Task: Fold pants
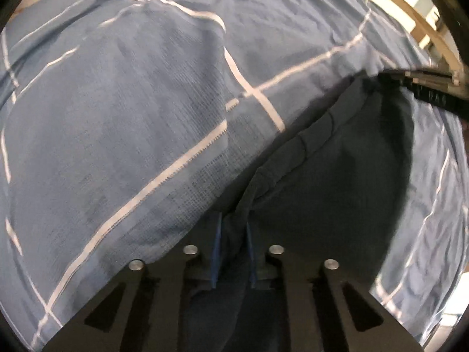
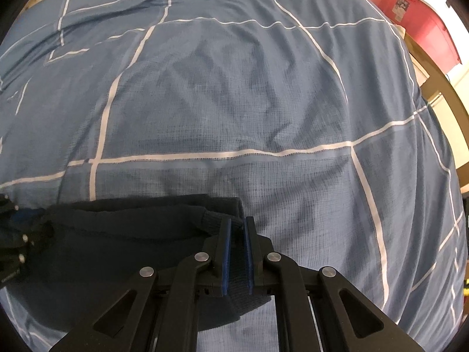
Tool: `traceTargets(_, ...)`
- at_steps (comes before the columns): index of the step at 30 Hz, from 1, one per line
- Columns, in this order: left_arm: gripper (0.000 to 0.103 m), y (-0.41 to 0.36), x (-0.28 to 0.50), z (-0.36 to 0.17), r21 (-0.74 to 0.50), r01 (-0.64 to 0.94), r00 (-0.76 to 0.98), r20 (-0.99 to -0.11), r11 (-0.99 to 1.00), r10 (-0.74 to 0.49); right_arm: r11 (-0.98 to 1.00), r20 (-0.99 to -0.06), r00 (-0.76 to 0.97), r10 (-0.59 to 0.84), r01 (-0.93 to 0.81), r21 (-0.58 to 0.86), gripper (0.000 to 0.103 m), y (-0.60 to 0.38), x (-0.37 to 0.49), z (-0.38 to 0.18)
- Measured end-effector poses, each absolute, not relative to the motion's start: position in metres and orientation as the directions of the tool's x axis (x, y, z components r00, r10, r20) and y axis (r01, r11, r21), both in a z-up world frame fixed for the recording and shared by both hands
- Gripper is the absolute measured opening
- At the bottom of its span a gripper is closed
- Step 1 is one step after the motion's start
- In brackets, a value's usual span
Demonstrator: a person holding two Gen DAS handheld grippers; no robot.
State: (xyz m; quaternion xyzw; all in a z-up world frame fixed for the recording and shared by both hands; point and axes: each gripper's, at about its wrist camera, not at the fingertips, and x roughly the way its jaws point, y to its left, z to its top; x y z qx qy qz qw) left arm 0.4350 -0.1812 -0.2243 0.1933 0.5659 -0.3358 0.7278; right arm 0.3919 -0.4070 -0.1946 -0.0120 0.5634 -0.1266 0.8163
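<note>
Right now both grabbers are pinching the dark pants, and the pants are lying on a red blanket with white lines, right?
Almost. The blanket is blue with white lines, not red; the right wrist view shows it clearly. The only red thing there is a bin beside the bed. The rest holds: the left gripper and right gripper are both shut on the dark pants.

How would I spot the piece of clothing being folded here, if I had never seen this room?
Look at the big bed cover, blue with thin white lines in a wide grid. On its near edge lies a dark navy garment, the pants, with both sets of black fingers pinched on its edge. It is the only plain, unpatterned cloth there, far darker than the cover and ending in a ribbed cuff.
</note>
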Motion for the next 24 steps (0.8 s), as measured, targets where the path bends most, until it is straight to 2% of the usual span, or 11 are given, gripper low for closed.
traceTargets(4,0.014,-0.176,0.444,-0.205,-0.073,0.700,0.183,-0.944,0.711,-0.276,0.968,-0.902,0.368,-0.226,0.190,-0.165,0.009,-0.405,0.389,-0.183)
traceTargets(8,0.016,-0.179,0.459,-0.224,-0.061,0.701,0.142,-0.964,0.711,-0.223,0.966,-0.904,0.360,-0.231,0.194,-0.170,0.009,-0.405,0.403,-0.188)
traceTargets(9,0.019,-0.183,0.459,-0.228,-0.045,0.704,0.146,-0.967,0.709,-0.208,0.966,-0.908,0.352,-0.227,0.200,-0.164,0.009,-0.407,0.406,-0.191)
traceTargets(13,0.046,-0.187,0.457,-0.225,0.041,0.692,0.228,-0.960,0.720,-0.164,0.949,-0.895,0.347,-0.281,0.238,-0.206,0.010,-0.413,0.415,-0.199)
traceTargets(14,0.056,-0.188,0.456,-0.221,0.057,0.684,0.250,-0.955,0.727,-0.160,0.934,-0.882,0.344,-0.321,0.271,-0.234,0.017,-0.417,0.414,-0.195)
traceTargets(15,0.059,-0.187,0.453,-0.213,0.088,0.667,0.292,-0.944,0.740,-0.151,0.918,-0.872,0.344,-0.349,0.314,-0.244,0.033,-0.423,0.409,-0.189)
traceTargets(16,0.063,-0.185,0.450,-0.203,0.108,0.647,0.334,-0.930,0.755,-0.153,0.908,-0.861,0.358,-0.360,0.346,-0.236,0.040,-0.426,0.403,-0.182)
traceTargets(17,0.067,-0.183,0.446,-0.193,0.121,0.626,0.371,-0.915,0.771,-0.157,0.902,-0.851,0.378,-0.366,0.369,-0.224,0.043,-0.428,0.396,-0.175)
traceTargets(20,0.074,-0.180,0.421,-0.164,0.134,0.589,0.448,-0.875,0.797,-0.185,0.912,-0.831,0.441,-0.339,0.371,-0.176,0.044,-0.428,0.370,-0.156)
traceTargets(21,0.074,-0.181,0.413,-0.160,0.136,0.583,0.462,-0.867,0.801,-0.188,0.915,-0.826,0.457,-0.331,0.370,-0.162,0.047,-0.428,0.362,-0.153)
traceTargets(24,0.075,-0.180,0.387,-0.151,0.133,0.568,0.485,-0.852,0.812,-0.199,0.926,-0.825,0.497,-0.269,0.370,-0.079,0.049,-0.431,0.340,-0.149)
